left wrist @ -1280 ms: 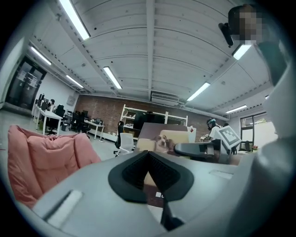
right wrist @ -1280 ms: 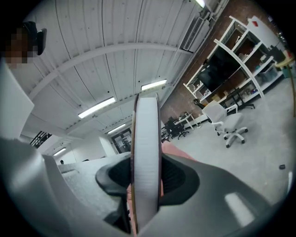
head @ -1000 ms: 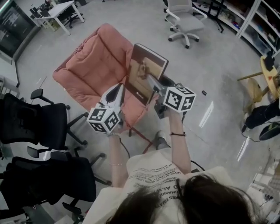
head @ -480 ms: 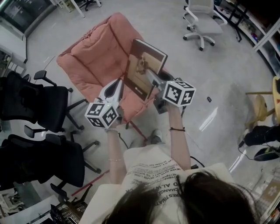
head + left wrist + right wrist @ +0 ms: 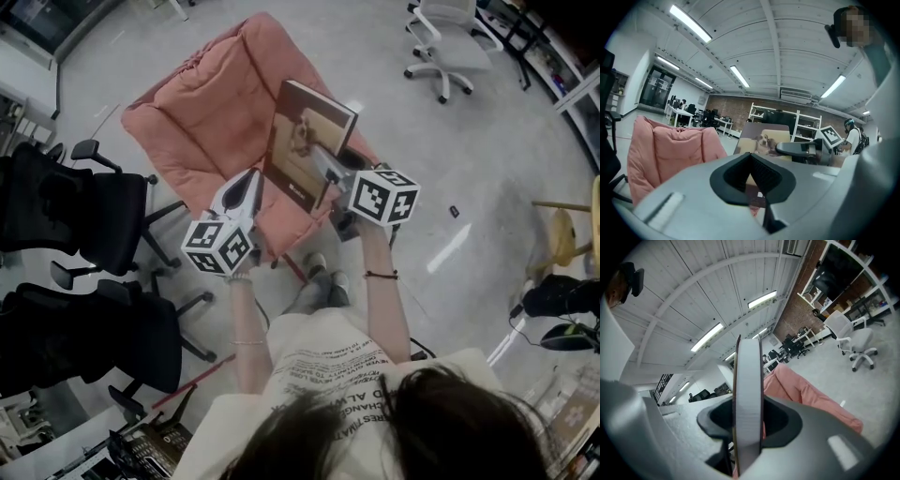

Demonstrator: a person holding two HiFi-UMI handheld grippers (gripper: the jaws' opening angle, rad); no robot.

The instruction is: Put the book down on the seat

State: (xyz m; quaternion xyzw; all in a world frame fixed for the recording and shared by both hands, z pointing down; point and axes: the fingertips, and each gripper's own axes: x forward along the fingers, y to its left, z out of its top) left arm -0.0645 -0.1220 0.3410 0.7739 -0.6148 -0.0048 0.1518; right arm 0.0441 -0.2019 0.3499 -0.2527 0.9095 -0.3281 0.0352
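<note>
A hardcover book (image 5: 302,148) with a dog on its cover stands nearly upright over the front of the pink cushioned chair's seat (image 5: 211,127). My right gripper (image 5: 328,171) is shut on its lower right part. In the right gripper view the book's page edge (image 5: 749,394) runs up between the jaws of the right gripper (image 5: 747,430). My left gripper (image 5: 246,190) hovers just left of the book, above the seat's front edge, with its jaws together and nothing in them. In the left gripper view, past the left gripper (image 5: 754,180), I see the book's cover (image 5: 764,140) and the pink backrest (image 5: 670,145).
Two black office chairs (image 5: 80,211) (image 5: 103,342) stand close on the left. A white office chair (image 5: 457,33) is at the far back right and a wooden stool (image 5: 561,225) at the right edge. The person's feet (image 5: 319,291) are at the chair's front.
The person has stepped closer to the pink chair, so the book and both grippers now hang further over its seat. The grip on the book is unchanged.
</note>
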